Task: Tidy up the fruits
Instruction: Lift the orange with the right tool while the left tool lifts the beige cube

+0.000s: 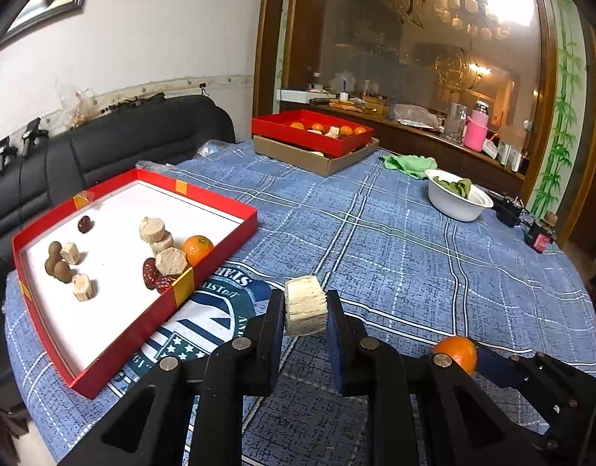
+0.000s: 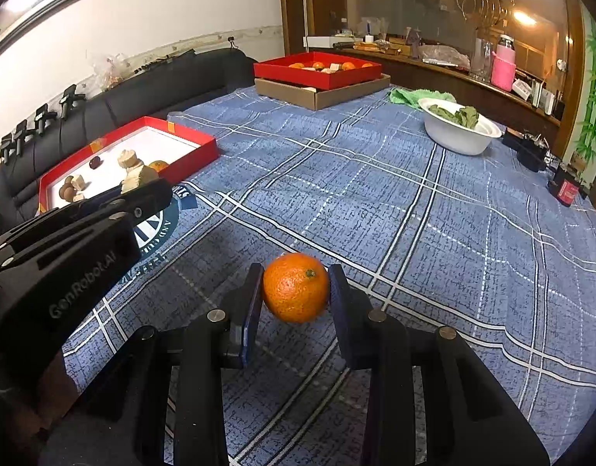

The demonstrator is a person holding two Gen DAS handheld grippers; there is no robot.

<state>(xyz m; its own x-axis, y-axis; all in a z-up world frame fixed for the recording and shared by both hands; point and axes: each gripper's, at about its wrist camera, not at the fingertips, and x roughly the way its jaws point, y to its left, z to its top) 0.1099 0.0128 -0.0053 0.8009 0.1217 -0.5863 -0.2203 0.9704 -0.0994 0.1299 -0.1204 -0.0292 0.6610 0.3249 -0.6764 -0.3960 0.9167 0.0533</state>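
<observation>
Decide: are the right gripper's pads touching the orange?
Touching. The right wrist view shows both pads of the right gripper pressed against the orange, held above the cloth.

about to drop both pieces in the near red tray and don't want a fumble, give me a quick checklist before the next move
1. Left gripper clamped on the pale cut chunk: ok, pads press both sides.
2. Right gripper clamped on the orange: ok, pads touch both sides.
3. Both pieces lifted off the blue plaid cloth: cannot tell.
4. Free space in the near red tray: ok, wide bare white floor at its middle and far end.
5. Path to the tray clear: ok, only bare cloth lies between.
6. Grippers apart from each other: ok, side by side, no contact seen.
</observation>
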